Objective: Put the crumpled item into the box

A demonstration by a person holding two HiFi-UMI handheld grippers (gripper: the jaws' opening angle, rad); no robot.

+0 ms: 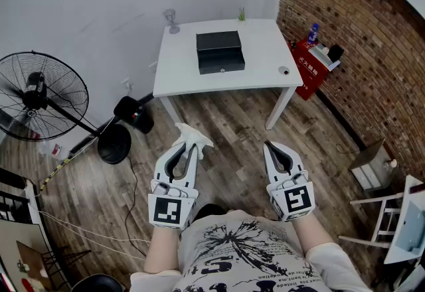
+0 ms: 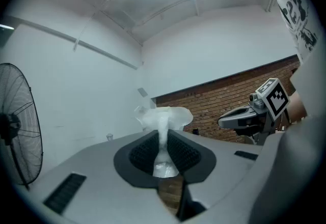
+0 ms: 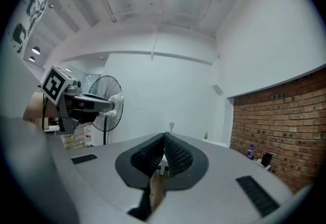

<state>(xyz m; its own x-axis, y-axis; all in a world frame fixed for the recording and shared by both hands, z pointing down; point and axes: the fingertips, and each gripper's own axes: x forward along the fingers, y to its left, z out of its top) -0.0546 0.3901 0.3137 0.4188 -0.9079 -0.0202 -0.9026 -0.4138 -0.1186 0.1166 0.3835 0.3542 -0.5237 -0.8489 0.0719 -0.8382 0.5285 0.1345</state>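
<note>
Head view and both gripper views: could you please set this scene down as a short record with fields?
left hand-held gripper: shut on the white crumpled item
right hand-held gripper: shut, nothing between its jaws
box: black, on the white table
progress: crumpled item held above the floor, apart from the box, not yet in it
nearby: standing fan at the left

White crumpled item (image 1: 193, 133) in the jaws of the left gripper (image 1: 188, 146), black box (image 1: 220, 52) on the white table (image 1: 179, 66) beyond.
</note>
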